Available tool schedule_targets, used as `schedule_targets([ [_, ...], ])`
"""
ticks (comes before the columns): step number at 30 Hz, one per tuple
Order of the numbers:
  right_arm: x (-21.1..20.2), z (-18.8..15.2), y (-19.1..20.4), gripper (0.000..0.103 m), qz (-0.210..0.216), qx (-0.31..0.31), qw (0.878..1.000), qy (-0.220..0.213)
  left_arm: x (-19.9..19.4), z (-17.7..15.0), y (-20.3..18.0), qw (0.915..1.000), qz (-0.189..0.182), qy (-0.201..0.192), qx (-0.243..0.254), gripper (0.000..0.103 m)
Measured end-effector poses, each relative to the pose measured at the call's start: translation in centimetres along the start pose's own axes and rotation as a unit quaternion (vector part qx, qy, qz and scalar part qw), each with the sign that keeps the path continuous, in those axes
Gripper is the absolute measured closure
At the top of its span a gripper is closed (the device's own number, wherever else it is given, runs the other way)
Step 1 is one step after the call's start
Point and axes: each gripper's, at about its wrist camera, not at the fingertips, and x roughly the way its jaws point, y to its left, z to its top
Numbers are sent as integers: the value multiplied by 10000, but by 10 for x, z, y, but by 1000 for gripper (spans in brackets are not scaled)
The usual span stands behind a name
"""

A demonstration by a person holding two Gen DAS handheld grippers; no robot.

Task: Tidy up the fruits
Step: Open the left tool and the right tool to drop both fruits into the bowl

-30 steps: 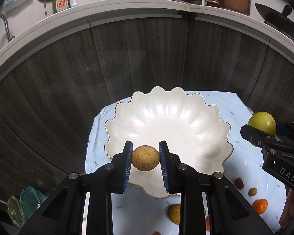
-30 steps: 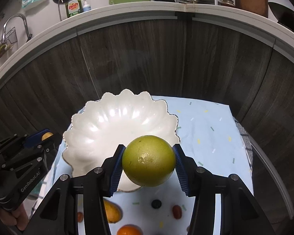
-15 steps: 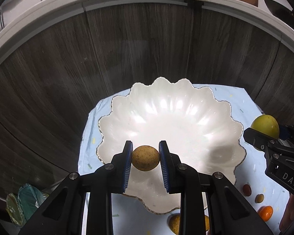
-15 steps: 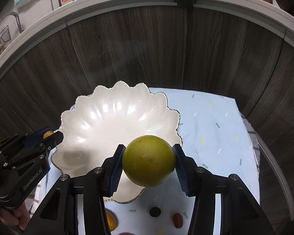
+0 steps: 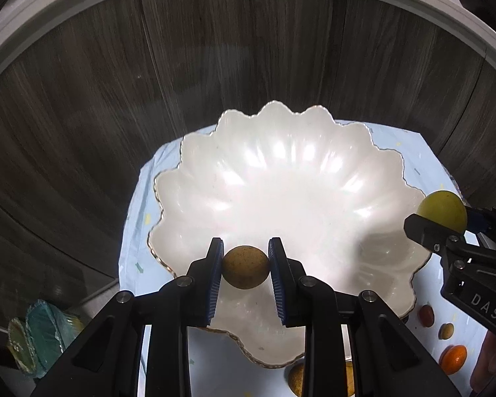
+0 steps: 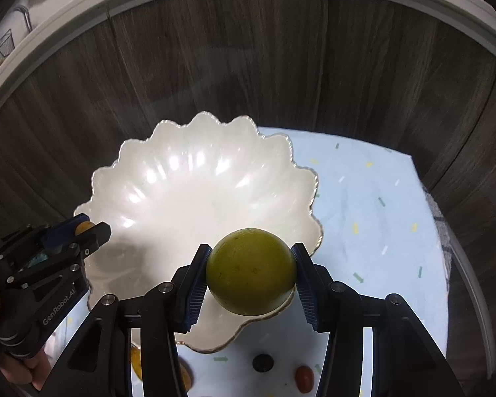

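Observation:
A white scalloped bowl (image 5: 301, 182) sits on a light blue cloth (image 6: 363, 205); it also shows in the right wrist view (image 6: 188, 178). My left gripper (image 5: 246, 266) is shut on a small brown round fruit (image 5: 245, 266), held over the bowl's near left part. My right gripper (image 6: 251, 273) is shut on a large yellow-green round fruit (image 6: 251, 271), held over the bowl's near right rim. Each gripper shows in the other's view: the right one (image 5: 446, 225) at the bowl's right edge, the left one (image 6: 82, 231) at its left edge.
Loose fruits lie on the cloth in front of the bowl: an orange one (image 5: 453, 359), a small brown one (image 5: 445, 330), a dark red one (image 5: 426, 314), a red one (image 6: 304, 378), a dark one (image 6: 263, 362). Dark wood cabinet fronts (image 5: 248, 49) rise behind. A glass dish (image 5: 39, 334) sits low left.
Both grippers have moved forward and down towards the bowl, each still holding its fruit. The bowl looks larger and closer, and the countertop items have slid out of view.

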Motion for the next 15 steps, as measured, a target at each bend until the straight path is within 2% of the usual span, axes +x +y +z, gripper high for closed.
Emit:
schedule_targets([
  [5,4,-1,2,53,-26,-33,9999,111,2,-5,2,10000,59,47,-11,59],
  [7,2,-2,2,47,-32,-21,9999,93,1,-6,3,10000,73,43,-18,55],
  [9,-3,-2,3,31,-116,-58,9999,-39,-2,-7,3,10000,82,20,5,49],
  [15,-20,1,5,27,-234,-89,9992,-327,-13,-6,5,9997,190,-130,-1,34],
])
